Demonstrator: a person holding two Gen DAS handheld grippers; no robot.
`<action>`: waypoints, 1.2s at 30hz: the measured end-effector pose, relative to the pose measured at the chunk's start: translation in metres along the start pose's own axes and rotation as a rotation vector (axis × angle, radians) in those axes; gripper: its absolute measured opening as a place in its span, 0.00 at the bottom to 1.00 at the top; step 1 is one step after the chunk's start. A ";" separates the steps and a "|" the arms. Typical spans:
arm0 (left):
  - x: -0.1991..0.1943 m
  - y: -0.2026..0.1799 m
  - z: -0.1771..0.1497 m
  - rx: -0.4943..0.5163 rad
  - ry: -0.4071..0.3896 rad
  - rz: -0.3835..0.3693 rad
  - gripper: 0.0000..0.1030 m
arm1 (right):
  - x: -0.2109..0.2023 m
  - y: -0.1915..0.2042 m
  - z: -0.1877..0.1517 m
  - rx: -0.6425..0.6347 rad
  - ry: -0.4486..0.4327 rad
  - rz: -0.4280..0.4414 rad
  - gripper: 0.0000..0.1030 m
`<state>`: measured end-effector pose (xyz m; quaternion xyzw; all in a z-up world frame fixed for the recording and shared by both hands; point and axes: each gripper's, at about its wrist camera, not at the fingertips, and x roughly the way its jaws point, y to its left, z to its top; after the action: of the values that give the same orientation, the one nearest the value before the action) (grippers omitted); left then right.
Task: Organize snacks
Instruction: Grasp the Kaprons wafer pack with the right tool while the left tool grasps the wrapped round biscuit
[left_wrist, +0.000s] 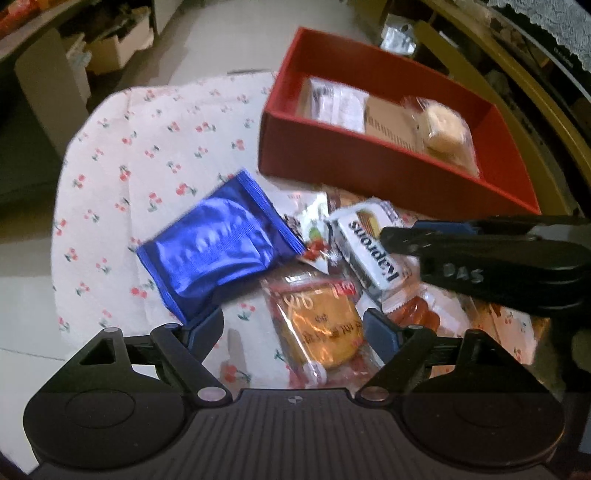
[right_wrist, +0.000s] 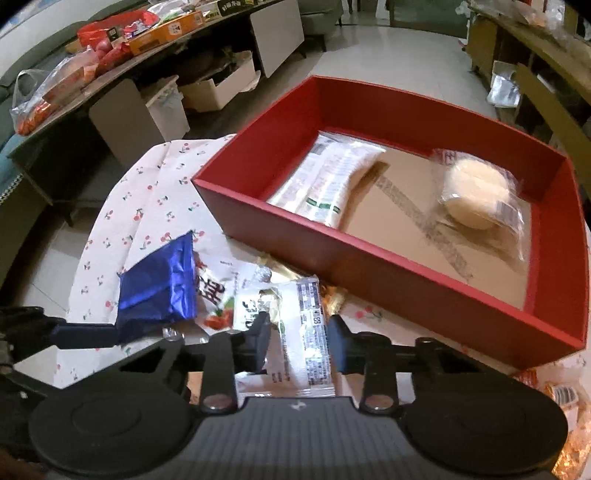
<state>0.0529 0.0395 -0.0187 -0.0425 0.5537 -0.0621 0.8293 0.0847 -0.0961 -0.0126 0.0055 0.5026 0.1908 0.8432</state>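
Snacks lie heaped before the red cardboard box (right_wrist: 388, 295). Our left gripper (left_wrist: 293, 334), spread, touches the crinkly blue foil packet (left_wrist: 218, 243); our right gripper (right_wrist: 297, 341), spread, straddles the white plastic-wrapped bar (right_wrist: 303, 332). Light, slippery: we'd pinch mid-body.

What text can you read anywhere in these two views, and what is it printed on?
"Kaprons": white wafer pack, beside the right claw.
"DAS": right claw body, left wrist view.
"83": white pack between the right claw's fingers.
Red Chinese character: cherry sachet; cannot make it out.
Orange script: cookie wrapper; blurred.
Print on the packs in the red box: too small.
Shelf boxes behind: unreadable.
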 end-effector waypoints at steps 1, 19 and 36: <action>0.002 -0.002 -0.001 0.002 0.008 -0.001 0.84 | -0.002 -0.002 -0.001 -0.002 0.002 -0.009 0.38; 0.018 -0.015 -0.008 0.025 0.035 0.048 0.70 | 0.027 0.005 0.000 -0.080 0.051 -0.078 0.64; 0.022 -0.024 -0.004 0.035 0.016 0.095 0.62 | -0.012 -0.020 -0.028 -0.012 0.030 -0.085 0.64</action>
<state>0.0561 0.0125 -0.0365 -0.0011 0.5606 -0.0328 0.8274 0.0623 -0.1233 -0.0202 -0.0239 0.5137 0.1579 0.8430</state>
